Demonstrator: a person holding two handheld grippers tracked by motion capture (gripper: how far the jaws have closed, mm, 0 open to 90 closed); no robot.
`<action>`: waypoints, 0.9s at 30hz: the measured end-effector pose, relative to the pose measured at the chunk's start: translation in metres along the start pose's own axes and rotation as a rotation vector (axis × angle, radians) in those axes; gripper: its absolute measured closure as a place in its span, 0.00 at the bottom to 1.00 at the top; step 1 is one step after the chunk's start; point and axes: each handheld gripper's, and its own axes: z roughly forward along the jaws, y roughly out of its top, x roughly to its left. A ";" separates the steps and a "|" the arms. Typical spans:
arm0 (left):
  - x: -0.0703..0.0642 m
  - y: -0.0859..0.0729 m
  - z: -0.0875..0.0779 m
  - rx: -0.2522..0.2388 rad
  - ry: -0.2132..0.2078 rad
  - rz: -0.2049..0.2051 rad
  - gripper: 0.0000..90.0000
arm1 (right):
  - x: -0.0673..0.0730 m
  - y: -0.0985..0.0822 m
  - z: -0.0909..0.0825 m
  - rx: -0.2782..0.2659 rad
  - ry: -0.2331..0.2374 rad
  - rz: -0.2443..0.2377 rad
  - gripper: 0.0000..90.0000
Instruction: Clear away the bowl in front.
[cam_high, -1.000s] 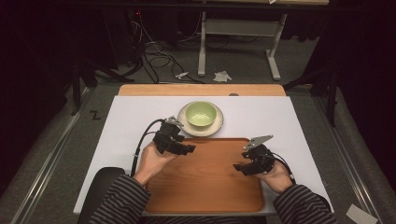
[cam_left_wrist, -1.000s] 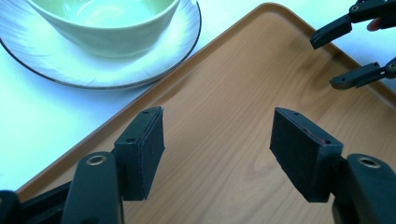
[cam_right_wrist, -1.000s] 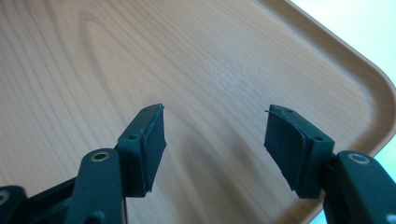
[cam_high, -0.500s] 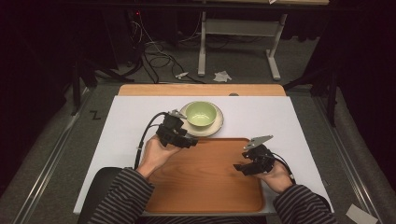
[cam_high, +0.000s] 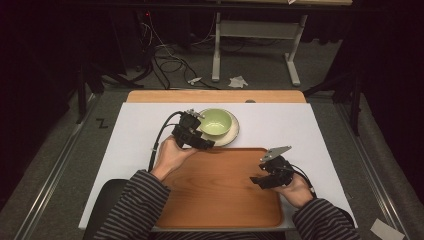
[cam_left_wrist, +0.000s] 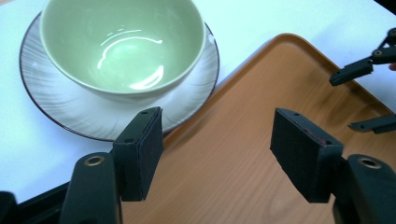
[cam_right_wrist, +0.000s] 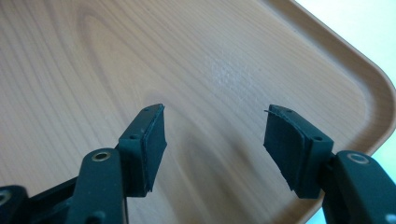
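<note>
The left gripper (cam_left_wrist: 215, 154), wide open and empty, nears the glossy pale-green ceramic bowl (cam_left_wrist: 122, 44) on its ribbed white saucer (cam_left_wrist: 60, 109); a shallow bite on the rim could slip or tip it.

A lab: dark curtains, loose floor cables (cam_high: 165, 55), a metal bench frame (cam_high: 255, 35).

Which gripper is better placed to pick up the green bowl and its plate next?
Left. The left gripper is open right beside the plate under the green bowl. The right gripper is open over the wooden tray, farther away.
</note>
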 end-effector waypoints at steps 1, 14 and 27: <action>0.000 0.002 0.001 0.000 0.005 0.005 0.39 | 0.000 0.000 0.000 0.000 0.000 0.000 0.45; 0.002 0.026 0.017 -0.001 0.051 0.018 0.37 | -0.001 0.000 0.000 -0.002 0.002 0.005 0.45; 0.003 0.046 0.035 0.001 0.098 0.031 0.36 | 0.000 0.000 -0.001 0.000 -0.001 0.000 0.45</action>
